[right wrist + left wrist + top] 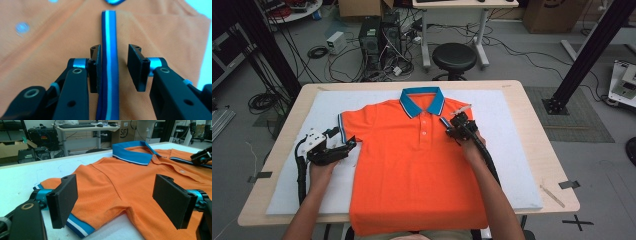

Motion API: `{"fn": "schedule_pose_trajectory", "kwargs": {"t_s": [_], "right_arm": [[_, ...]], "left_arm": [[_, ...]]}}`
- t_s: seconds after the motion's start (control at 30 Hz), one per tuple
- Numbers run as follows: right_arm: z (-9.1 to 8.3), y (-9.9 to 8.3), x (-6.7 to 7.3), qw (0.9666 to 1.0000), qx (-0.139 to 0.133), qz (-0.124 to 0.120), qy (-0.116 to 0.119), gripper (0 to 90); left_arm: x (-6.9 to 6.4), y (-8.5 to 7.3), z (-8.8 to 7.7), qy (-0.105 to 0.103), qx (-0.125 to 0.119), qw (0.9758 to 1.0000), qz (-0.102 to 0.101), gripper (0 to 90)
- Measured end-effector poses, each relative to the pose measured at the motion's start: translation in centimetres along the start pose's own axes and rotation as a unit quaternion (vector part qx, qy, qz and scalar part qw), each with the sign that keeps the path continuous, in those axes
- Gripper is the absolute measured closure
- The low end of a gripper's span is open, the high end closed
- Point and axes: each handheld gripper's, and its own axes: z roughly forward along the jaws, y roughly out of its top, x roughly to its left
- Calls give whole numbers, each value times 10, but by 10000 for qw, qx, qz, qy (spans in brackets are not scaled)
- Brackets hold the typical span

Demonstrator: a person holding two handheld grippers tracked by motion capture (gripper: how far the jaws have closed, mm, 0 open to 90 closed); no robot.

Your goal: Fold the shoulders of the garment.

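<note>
Folding looks like the job: an orange polo shirt (pixel 412 165) lies face up, flat on a white foam pad (pixel 512 165) covering the tabletop (pixel 542 150), hem at the near edge, collar far. Right sleeve is already turned in over the chest, its blue-and-white striped cuff (pixel 109 62) running between the jaws of the right claw (pixel 447 125); jaws stand apart, pads not pressing it, so released. Left claw (pixel 343 141) hovers wide open at the shirt's left sleeve (pixel 82 202), nothing gripped. Fabric reads as pique knit, light, soft, limp, will sag and crease when lifted, not slippery on foam. Best hold: ribbed cuff bands or shoulder seam, thicker and firmer than the body cloth. Blue collar (pixel 422 100) stiffer, stands up slightly; white buttons (pixel 423 133) down the placket. Beyond the tabletop, a black stool (pixel 454 57) on the floor.
</note>
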Motion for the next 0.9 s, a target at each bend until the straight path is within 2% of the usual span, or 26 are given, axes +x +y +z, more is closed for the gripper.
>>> {"fn": "schedule_pose_trajectory", "kwargs": {"t_s": [0.03,0.07,0.1,0.17,0.23,0.27,0.3,0.33,0.37,0.43,0.5,0.57,0.7,0.77,0.8,0.87,0.9], "right_arm": [[0,1,1,10000,-14,-41,-18,769],[0,1,1,10000,-14,-41,-18,769],[0,1,3,9993,1,-260,-270,835],[1,1,1,9995,-13,-195,-249,841],[-1,0,-3,9992,-309,183,175,842],[-2,-1,-4,9981,-409,361,303,812],[-3,0,-6,9973,-454,474,322,725],[-3,0,-6,9973,-454,474,322,725],[-9,-1,-11,9954,-600,646,364,594],[-18,-5,-15,9936,-796,755,284,538],[-30,-11,-22,9933,-926,684,56,502],[-39,-21,-31,9912,-1065,784,31,444],[-50,-41,-47,9898,-1121,879,12,429],[-55,-49,-52,9885,-1196,921,12,411],[-58,-53,-54,9883,-1201,937,-12,391],[-61,-60,-56,9886,-1192,918,-66,383],[-62,-63,-57,9891,-1180,876,-89,377]], "left_arm": [[1,0,0,-5,-2,10000,-23,204],[1,0,0,-5,-2,10000,-23,204],[1,0,0,-7,-4,10000,-40,204],[1,0,0,-12,-3,10000,-56,204],[2,0,0,-1,4,10000,-84,204],[3,2,1,-6,150,9996,-251,204],[4,3,1,-20,203,9992,-335,204],[4,3,1,-20,203,9992,-335,204],[5,6,0,2,176,9992,-368,204],[6,9,-2,10,148,9993,-355,204],[10,17,-6,43,72,9996,-270,203],[13,21,-7,2,88,9996,-282,204],[20,28,-3,37,146,9994,-315,203],[23,33,2,35,287,9991,-316,204],[26,39,7,72,435,9986,-284,203],[28,41,10,92,487,9985,-249,203],[32,45,16,132,636,9975,-278,203]]}}
